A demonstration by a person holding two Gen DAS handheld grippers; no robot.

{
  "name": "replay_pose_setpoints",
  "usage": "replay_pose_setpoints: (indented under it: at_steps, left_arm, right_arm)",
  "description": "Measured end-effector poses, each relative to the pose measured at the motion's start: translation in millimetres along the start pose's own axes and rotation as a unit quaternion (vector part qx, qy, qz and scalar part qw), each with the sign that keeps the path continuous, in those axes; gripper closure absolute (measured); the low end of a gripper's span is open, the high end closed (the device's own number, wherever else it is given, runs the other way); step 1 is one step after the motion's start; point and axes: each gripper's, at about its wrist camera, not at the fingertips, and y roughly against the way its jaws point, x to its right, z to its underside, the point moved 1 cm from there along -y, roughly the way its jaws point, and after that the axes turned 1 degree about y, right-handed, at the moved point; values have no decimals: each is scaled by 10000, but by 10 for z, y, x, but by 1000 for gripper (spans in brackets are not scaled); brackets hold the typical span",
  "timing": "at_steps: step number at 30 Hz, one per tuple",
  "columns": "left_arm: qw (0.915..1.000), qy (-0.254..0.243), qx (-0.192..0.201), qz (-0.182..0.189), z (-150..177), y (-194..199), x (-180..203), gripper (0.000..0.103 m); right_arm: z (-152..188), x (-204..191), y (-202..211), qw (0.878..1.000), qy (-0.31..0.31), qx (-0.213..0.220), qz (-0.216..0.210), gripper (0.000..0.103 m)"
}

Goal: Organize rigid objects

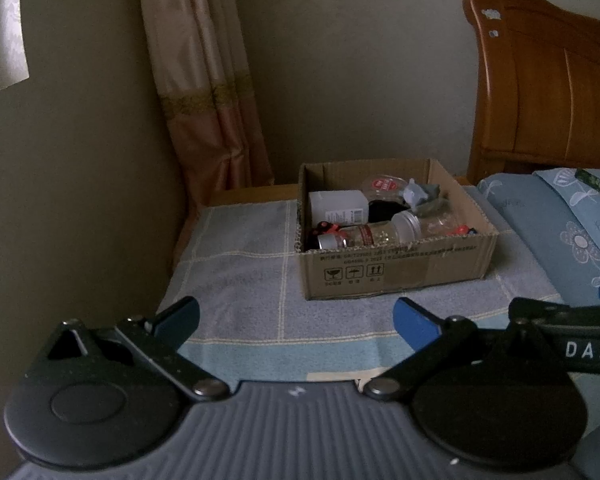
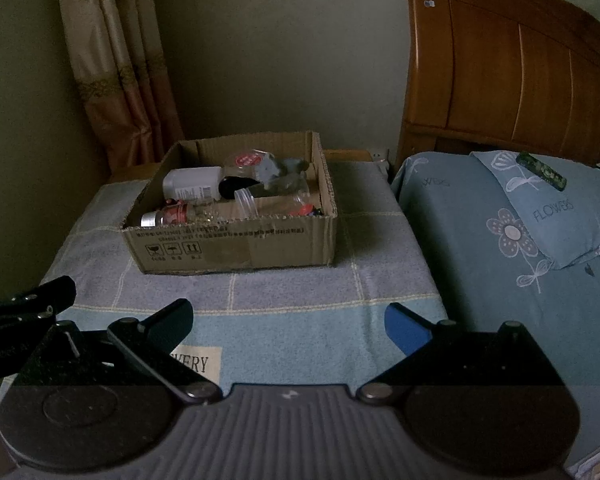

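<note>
A shallow cardboard box (image 1: pixel 396 276) (image 2: pixel 236 246) stands on a checked blue-grey cloth. Inside lie a white plastic bottle (image 1: pixel 338 206) (image 2: pixel 192 184), a clear spice jar with a silver cap (image 1: pixel 364 236) (image 2: pixel 180 215), a dark bottle (image 1: pixel 384 210), a round clear jar with a red label (image 1: pixel 384 185) (image 2: pixel 246 160) and other small glass items. My left gripper (image 1: pixel 296 316) is open and empty, well short of the box. My right gripper (image 2: pixel 288 320) is open and empty, also short of the box.
The cloth (image 2: pixel 284 280) covers a low wooden stand beside a bed with a blue flowered pillow (image 2: pixel 532 216) and a wooden headboard (image 2: pixel 500 64). A curtain (image 1: pixel 208 80) hangs in the far left corner. A small dark green item (image 2: pixel 542 170) lies on the pillow.
</note>
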Motion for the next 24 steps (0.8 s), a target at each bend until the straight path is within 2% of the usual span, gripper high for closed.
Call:
replay_pose_setpoints:
  at_steps: [24]
  left_arm:
    - [10000, -8, 11, -20, -38, 33, -24, 1]
  right_arm:
    - [-22, 4, 50, 10000, 30, 23, -36, 0]
